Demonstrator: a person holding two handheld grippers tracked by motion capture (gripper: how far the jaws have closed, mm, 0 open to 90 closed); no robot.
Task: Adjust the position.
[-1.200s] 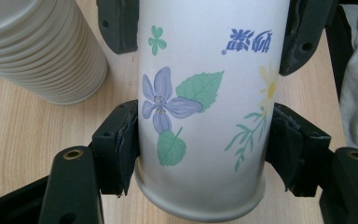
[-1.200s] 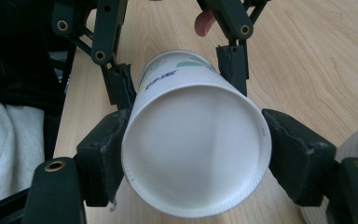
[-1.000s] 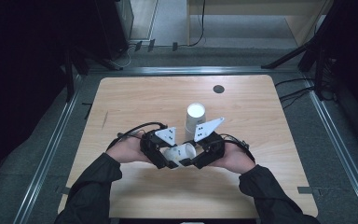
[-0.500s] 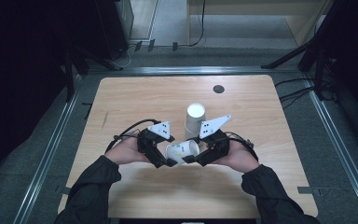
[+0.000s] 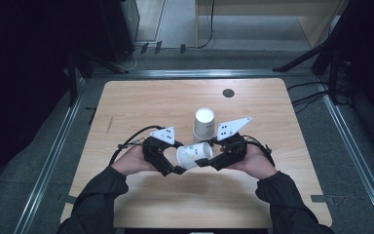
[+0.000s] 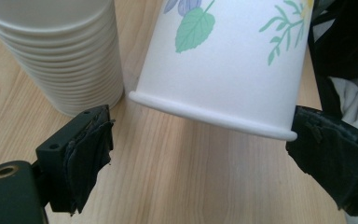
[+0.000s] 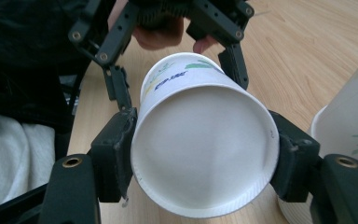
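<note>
A white paper cup (image 5: 194, 155) with a leaf print lies on its side above the wooden table (image 5: 141, 107), between my two grippers. My right gripper (image 5: 205, 161) is shut on the cup's closed base (image 7: 200, 149), one pad on each side. My left gripper (image 5: 174, 169) is open at the cup's mouth end. Its jaws have just been opening, and the cup's rim (image 6: 214, 114) sits between the spread pads (image 6: 91, 154), with a gap at the left one. A stack of upside-down white cups (image 5: 204, 124) stands just behind, also close at the upper left (image 6: 60, 51).
A small dark round spot (image 5: 228, 92) marks the table's far side. Metal rails (image 5: 53, 156) run along the table's edges, and cables lie on the floor at the right. Bare wood lies in front of and to both sides of the hands.
The left gripper's jaws have spread off the cup, which stays in the right gripper and now shows more of its printed side. Both hands have stayed close to the stack.
</note>
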